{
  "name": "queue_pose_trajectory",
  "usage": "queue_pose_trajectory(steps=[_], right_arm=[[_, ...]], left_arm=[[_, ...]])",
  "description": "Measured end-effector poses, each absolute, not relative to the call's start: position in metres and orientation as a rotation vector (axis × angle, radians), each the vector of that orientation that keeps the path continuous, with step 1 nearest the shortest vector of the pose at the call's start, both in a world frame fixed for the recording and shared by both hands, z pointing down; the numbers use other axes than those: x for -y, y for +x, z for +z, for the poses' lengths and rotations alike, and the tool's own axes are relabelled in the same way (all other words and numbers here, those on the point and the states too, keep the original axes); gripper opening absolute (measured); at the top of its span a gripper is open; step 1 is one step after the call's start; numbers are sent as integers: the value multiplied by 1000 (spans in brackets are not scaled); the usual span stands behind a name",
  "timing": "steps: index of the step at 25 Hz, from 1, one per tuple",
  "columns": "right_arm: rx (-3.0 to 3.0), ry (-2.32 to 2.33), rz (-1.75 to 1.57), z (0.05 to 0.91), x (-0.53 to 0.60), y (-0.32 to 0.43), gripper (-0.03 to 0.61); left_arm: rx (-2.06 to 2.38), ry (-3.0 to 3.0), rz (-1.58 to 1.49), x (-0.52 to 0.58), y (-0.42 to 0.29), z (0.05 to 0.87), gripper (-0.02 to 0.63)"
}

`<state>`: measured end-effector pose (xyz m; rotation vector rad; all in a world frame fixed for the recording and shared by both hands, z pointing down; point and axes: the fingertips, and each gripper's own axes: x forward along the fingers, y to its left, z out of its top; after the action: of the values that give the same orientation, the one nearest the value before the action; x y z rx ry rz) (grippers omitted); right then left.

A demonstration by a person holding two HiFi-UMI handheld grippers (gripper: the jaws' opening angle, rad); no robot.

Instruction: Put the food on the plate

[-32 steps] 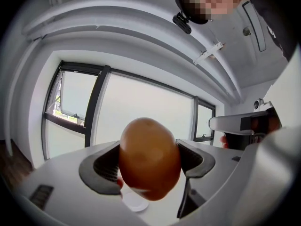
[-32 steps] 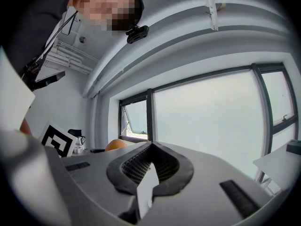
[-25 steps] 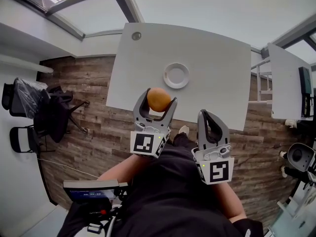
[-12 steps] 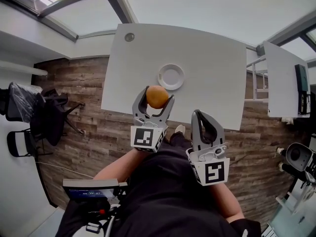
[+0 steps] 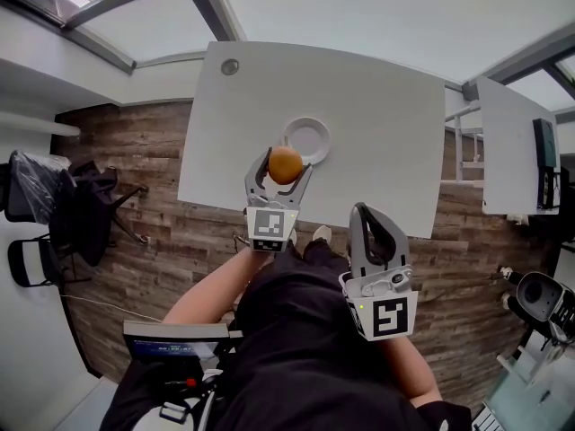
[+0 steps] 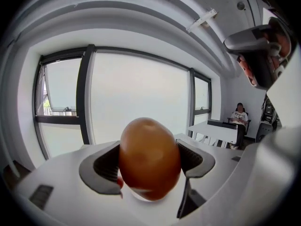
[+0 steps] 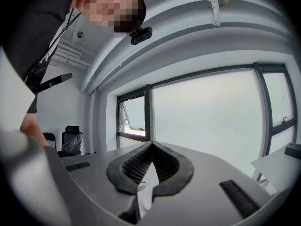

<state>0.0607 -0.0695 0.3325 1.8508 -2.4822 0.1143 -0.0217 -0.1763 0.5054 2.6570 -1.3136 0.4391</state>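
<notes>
Left tool (image 5: 284,169) is gripping an orange-brown, egg-shaped food item (image 5: 285,164), its jaws pressing on both sides of it. From the head view, the food is overlapping the near rim of the white plate (image 5: 310,137), which is sitting on the white worktop (image 5: 386,115). Right tool (image 5: 365,212) is hanging well back from the plate, off its right side, jaws closed together, holding nothing.
</notes>
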Motion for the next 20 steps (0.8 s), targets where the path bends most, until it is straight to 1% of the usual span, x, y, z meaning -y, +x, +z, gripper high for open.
queue_pose_trajectory(steps=[9, 15, 20], right_arm=[[2459, 1866, 129, 335, 72, 66, -3], [2449, 1884, 138, 338, 67, 64, -3], [2442, 1910, 121, 334, 59, 70, -3]], left_arm=[[1274, 2612, 558, 192, -19, 543, 344], [1139, 2595, 607, 183, -9, 572, 344], [1122, 2574, 646, 179, -7, 588, 344]])
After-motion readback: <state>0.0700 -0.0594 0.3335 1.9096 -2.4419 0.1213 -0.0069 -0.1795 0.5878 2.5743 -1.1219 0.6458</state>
